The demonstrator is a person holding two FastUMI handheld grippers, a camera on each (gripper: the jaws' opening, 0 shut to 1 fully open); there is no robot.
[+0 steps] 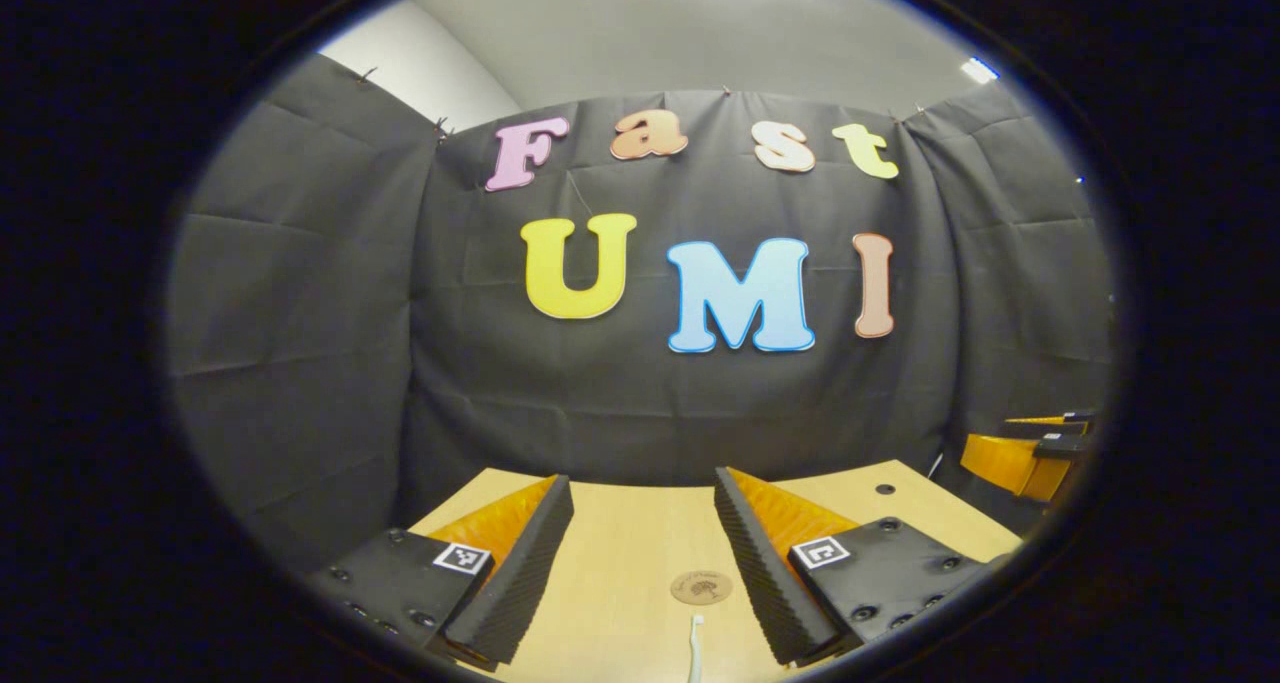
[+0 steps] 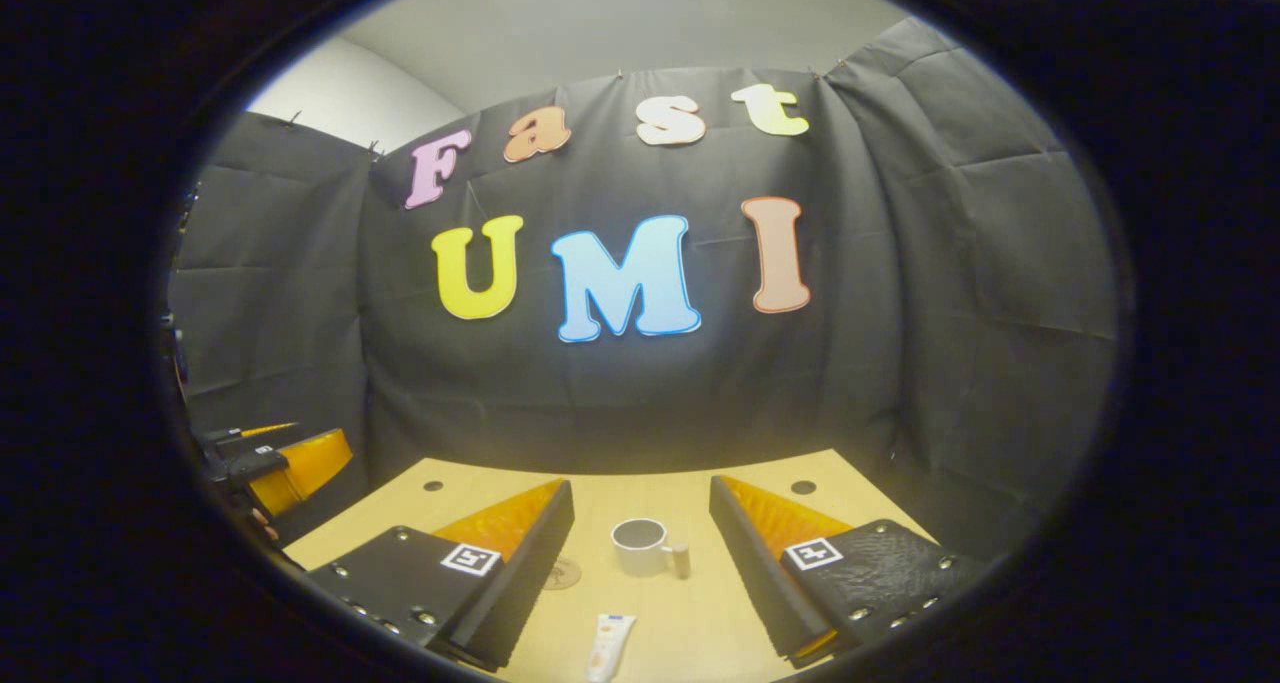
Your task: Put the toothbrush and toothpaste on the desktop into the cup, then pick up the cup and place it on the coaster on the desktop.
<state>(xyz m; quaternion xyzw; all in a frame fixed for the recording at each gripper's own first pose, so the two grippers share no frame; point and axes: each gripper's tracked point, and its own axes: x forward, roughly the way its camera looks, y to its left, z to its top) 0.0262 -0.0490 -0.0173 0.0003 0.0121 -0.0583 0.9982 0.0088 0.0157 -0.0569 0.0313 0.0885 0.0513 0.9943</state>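
**Nothing picked up yet**

My left gripper (image 1: 640,563) and right gripper (image 2: 640,563) hang released above the pale wood counter (image 2: 700,623). The slim white toothbrush (image 1: 695,643) and soft toothpaste tube (image 2: 608,645) lie near its front edge, the round cork coaster (image 1: 701,587) and glossy white cup (image 2: 645,547) mid-counter. Judged next: descend and pinch the toothbrush.

Light wooden desktop (image 2: 700,613). Resting on it: white cup (image 2: 645,547), round coaster (image 1: 701,587), toothpaste (image 2: 609,645) and toothbrush (image 1: 695,645), all lying ahead of the grippers.
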